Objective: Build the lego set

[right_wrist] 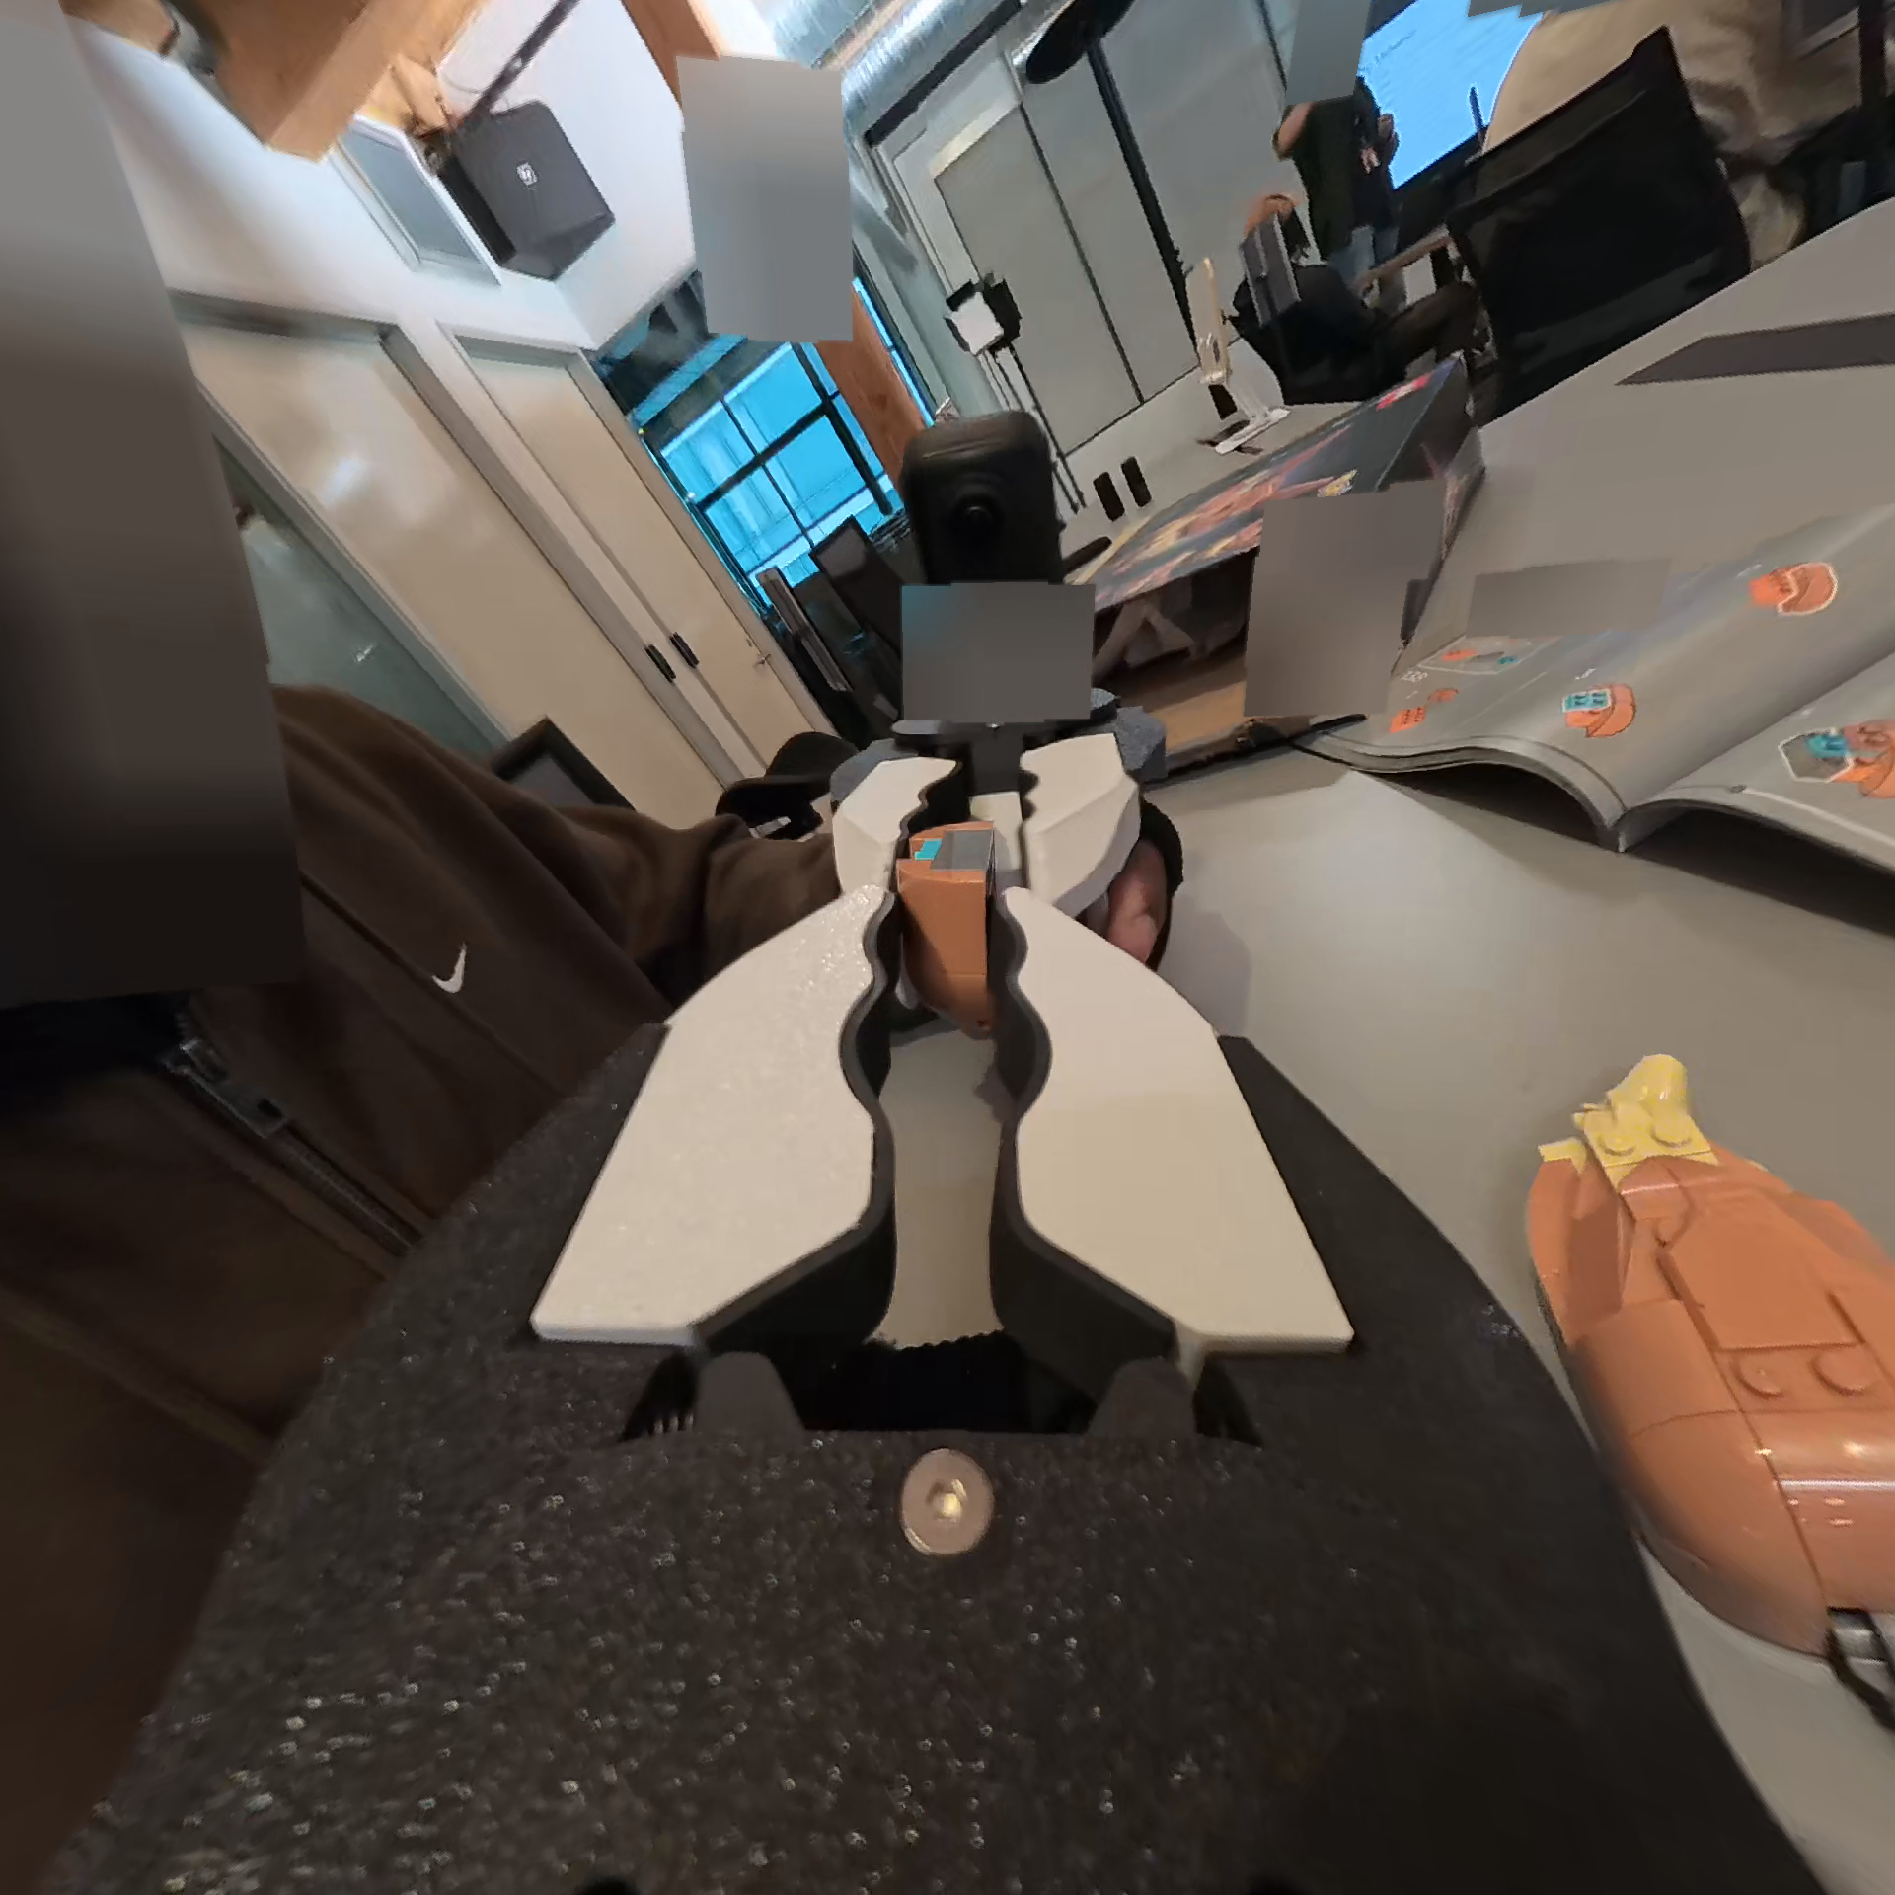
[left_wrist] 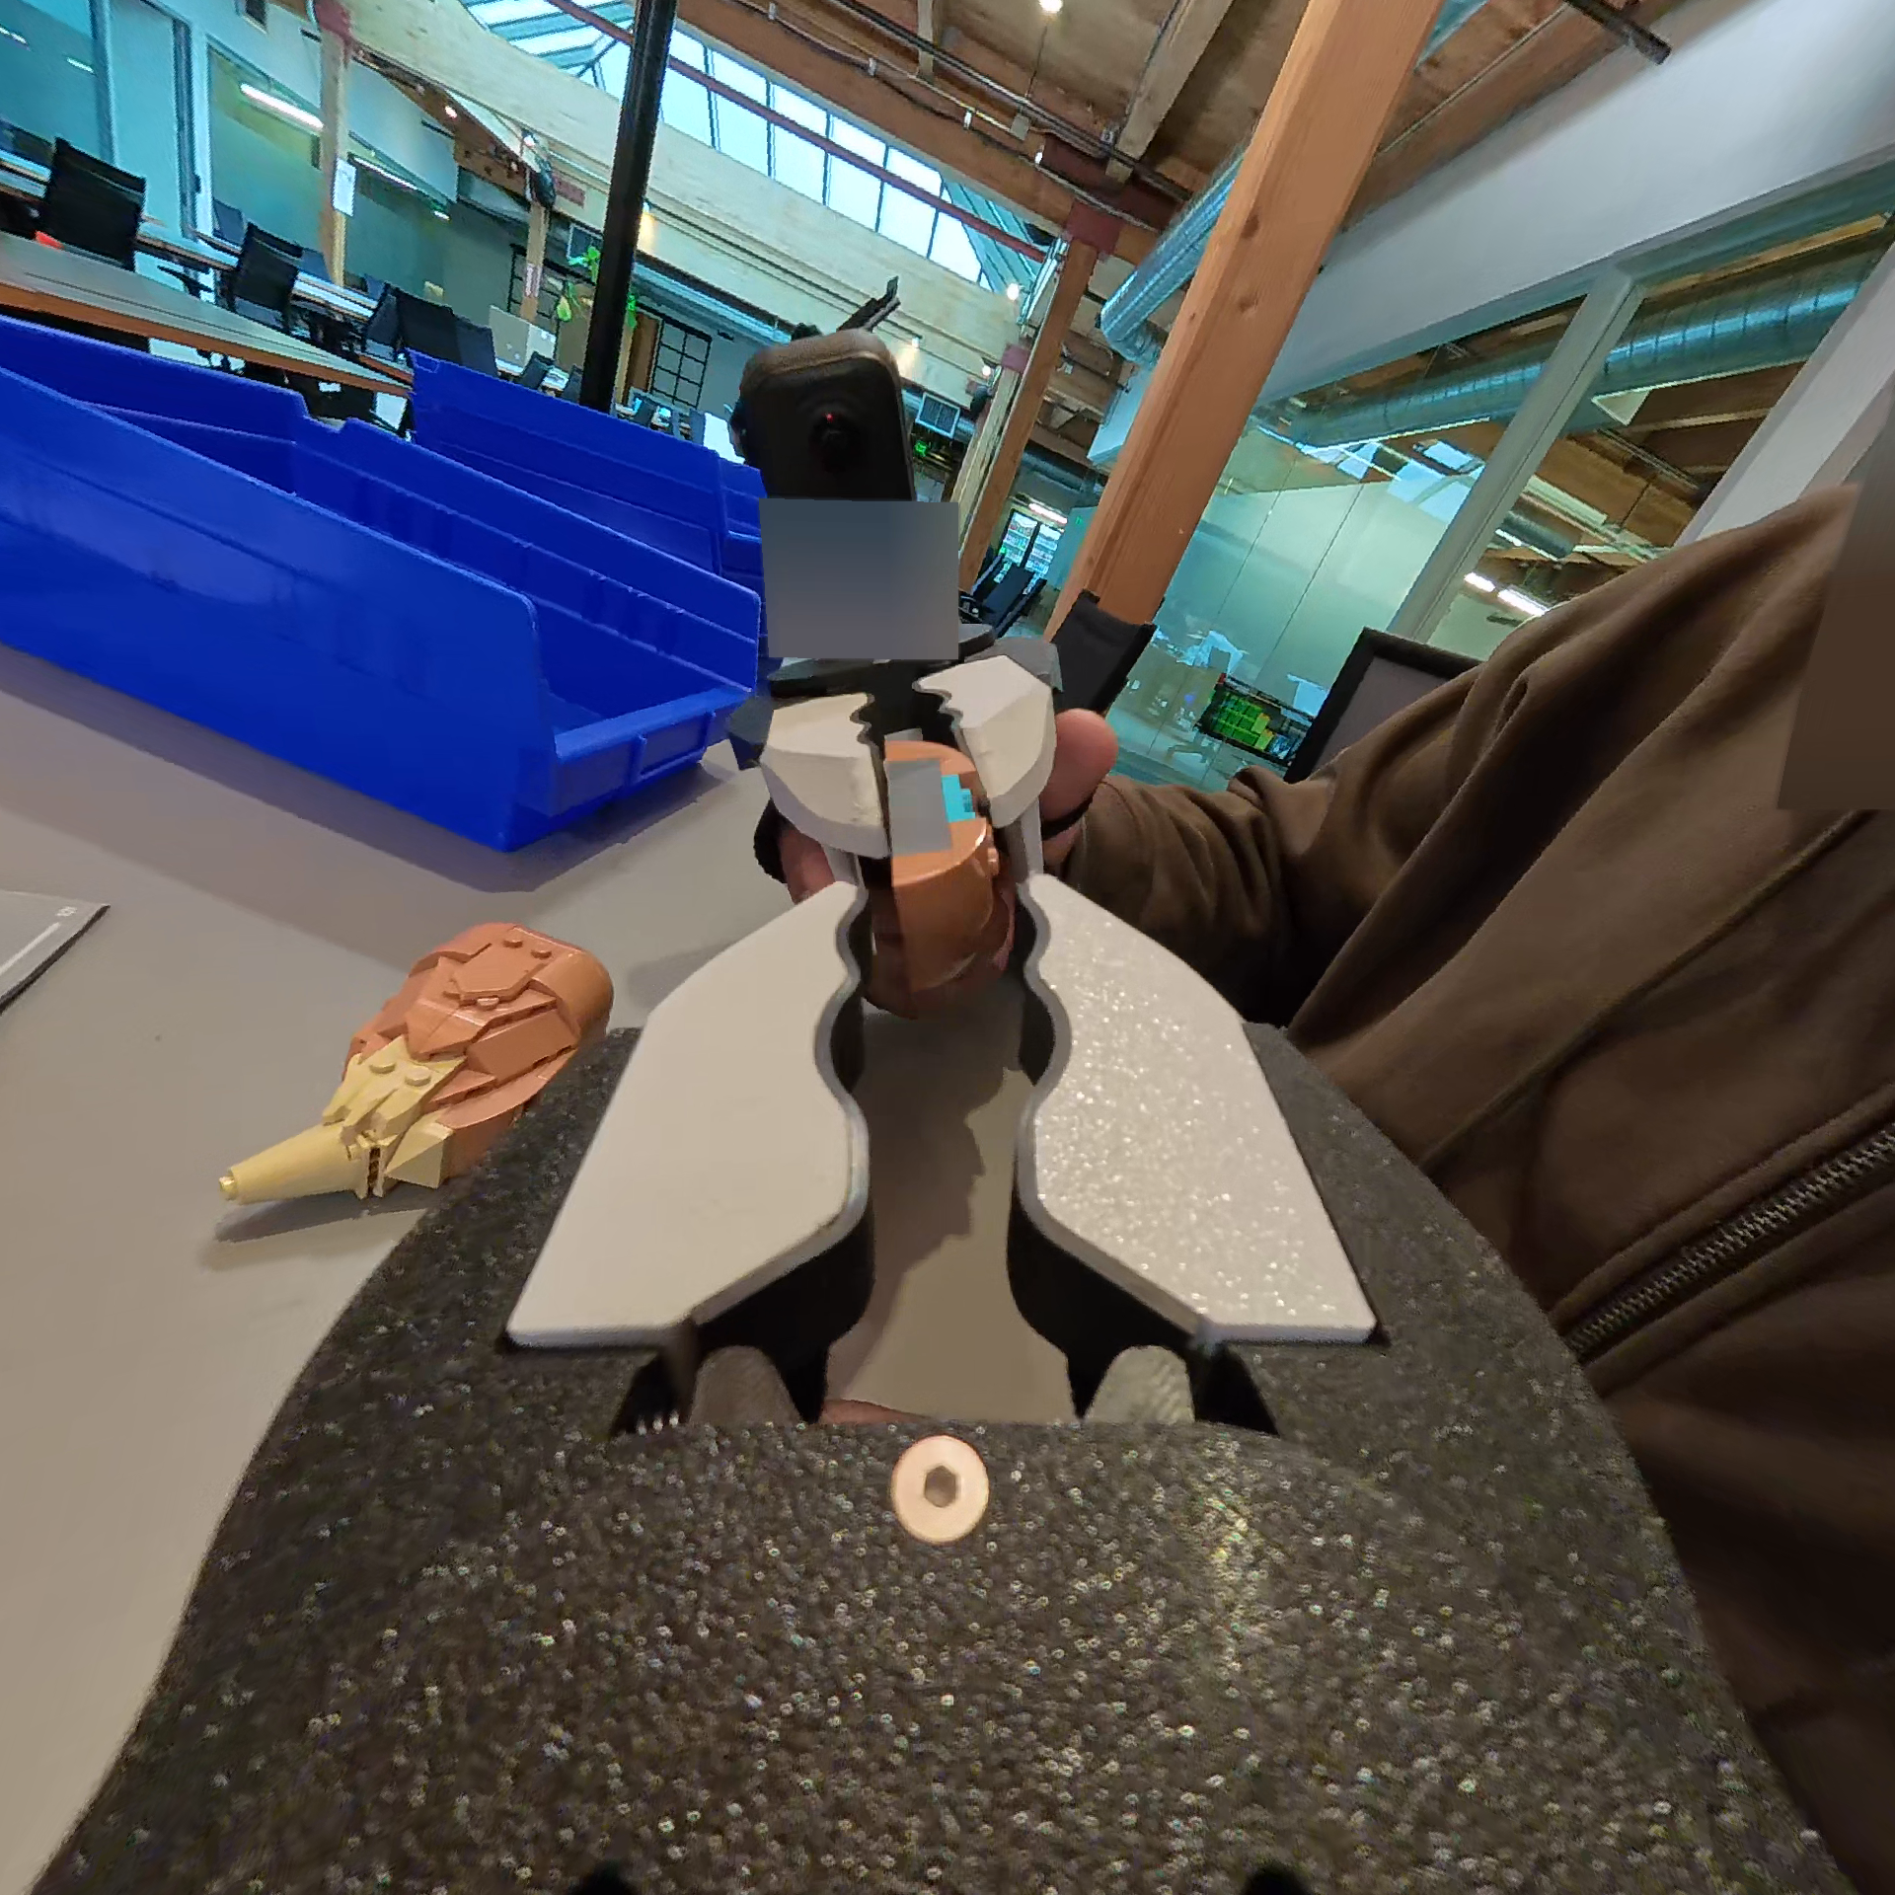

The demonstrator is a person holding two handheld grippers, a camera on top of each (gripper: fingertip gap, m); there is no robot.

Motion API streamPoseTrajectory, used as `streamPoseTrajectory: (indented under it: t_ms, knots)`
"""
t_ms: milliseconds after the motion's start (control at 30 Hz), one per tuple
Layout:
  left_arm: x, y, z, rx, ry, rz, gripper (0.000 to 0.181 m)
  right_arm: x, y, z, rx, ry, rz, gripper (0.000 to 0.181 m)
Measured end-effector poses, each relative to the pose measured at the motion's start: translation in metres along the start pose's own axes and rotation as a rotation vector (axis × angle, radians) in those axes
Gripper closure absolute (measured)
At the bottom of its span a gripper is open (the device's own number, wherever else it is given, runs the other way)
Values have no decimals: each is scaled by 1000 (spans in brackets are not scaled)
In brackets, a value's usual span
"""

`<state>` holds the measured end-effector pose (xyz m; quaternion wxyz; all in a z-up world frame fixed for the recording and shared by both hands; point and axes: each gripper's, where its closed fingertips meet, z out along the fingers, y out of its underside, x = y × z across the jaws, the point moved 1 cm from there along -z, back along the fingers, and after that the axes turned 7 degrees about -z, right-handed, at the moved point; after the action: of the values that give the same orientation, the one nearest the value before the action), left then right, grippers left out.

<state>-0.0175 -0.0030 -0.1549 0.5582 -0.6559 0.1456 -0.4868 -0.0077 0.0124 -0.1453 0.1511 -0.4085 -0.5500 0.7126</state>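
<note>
A small brown lego sub-assembly (left_wrist: 935,949) with a grey and teal patch on top is held in the air between both grippers. My left gripper (left_wrist: 943,900) is shut on its near end. My right gripper (left_wrist: 928,784) faces it and is shut on the far end. In the right wrist view my right gripper (right_wrist: 945,904) clamps the same piece (right_wrist: 949,959), and the left gripper (right_wrist: 974,815) holds it from the other side. A larger brown lego build with a tan pointed part (left_wrist: 451,1056) lies on the grey table (left_wrist: 205,1384); it also shows in the right wrist view (right_wrist: 1692,1323).
Blue plastic bins (left_wrist: 359,615) stand at the back left of the table. An open instruction booklet (right_wrist: 1692,738) and a lego box (right_wrist: 1333,492) lie beyond the grippers. A person's brown jacket (left_wrist: 1538,923) is close on one side. The grippers are tip to tip, or close to it.
</note>
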Motion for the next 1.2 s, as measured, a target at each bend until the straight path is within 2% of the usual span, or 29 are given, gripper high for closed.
streamPoseTrajectory:
  t_ms: [67, 500, 600, 767, 833, 1100, 1200]
  knots:
    - [1, 0, 0, 1, 5, 9, 162, 0, 3, 2, -12, 3, 2, 165]
    - [-4, -2, -1, 21, 30, -98, 165, 5, 0, 3, 21, 14, 39, 164]
    - [-7, -11, -7, 92, 39, -155, 165, 9, -3, -1, 52, 34, 58, 149]
    - [-9, -11, -7, 99, 34, -167, 165, 11, 2, 4, 12, 56, 44, 155]
    - [-10, -10, -6, 93, 32, -174, 165, 11, 4, 6, 5, 56, 40, 165]
    - [-9, -10, -7, 95, 37, -172, 165, 10, 4, 6, 4, 49, 36, 166]
    - [-12, -11, -6, 100, -8, -148, 164, 14, 4, 5, -1, 71, 46, 164]
